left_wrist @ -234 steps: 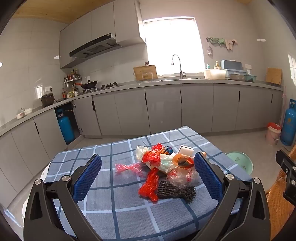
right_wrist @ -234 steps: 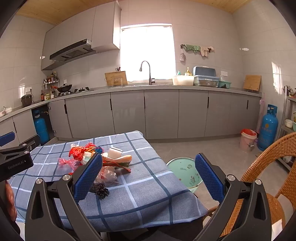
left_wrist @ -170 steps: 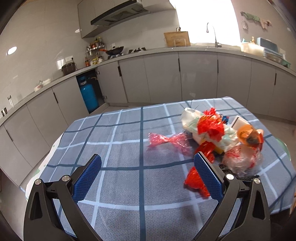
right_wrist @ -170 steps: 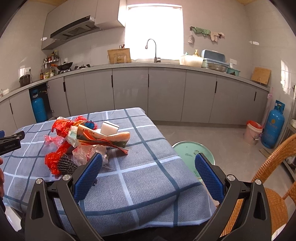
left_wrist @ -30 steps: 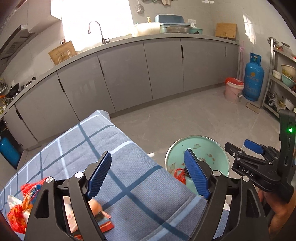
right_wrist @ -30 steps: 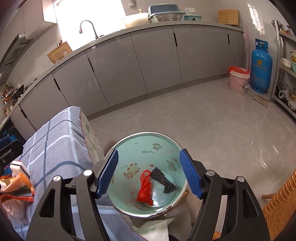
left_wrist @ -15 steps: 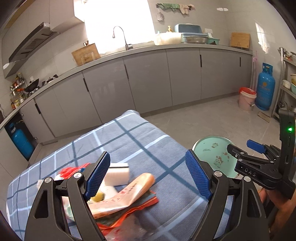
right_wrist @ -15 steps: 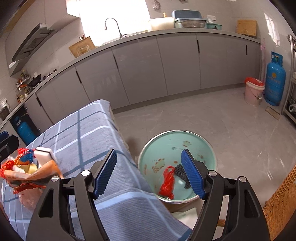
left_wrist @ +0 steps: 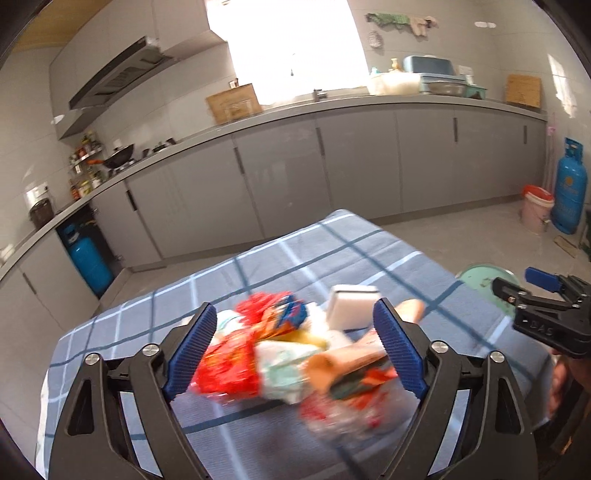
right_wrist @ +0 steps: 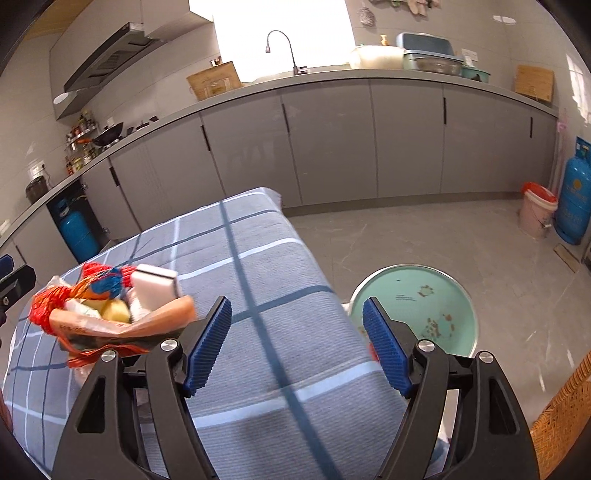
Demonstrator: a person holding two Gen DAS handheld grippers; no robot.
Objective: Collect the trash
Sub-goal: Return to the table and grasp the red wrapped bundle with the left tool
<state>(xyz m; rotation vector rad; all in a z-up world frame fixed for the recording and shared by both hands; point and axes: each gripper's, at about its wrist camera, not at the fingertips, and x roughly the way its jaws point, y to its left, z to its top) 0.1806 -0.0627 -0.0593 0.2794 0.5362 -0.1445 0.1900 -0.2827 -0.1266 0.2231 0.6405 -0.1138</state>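
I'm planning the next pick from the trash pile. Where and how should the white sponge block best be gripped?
Grip the white sponge block across its two broad flat faces, coming from above. It rests tilted on top of the pile on the table, so its upper part is exposed. The left gripper, jaws open, looks nearest.

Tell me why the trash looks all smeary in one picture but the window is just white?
Left wrist view: the trash pile is smeared by motion blur, and the window is blown out white. Right wrist view: the pile is sharper, the window is equally glaring, and the counter bends from fisheye.
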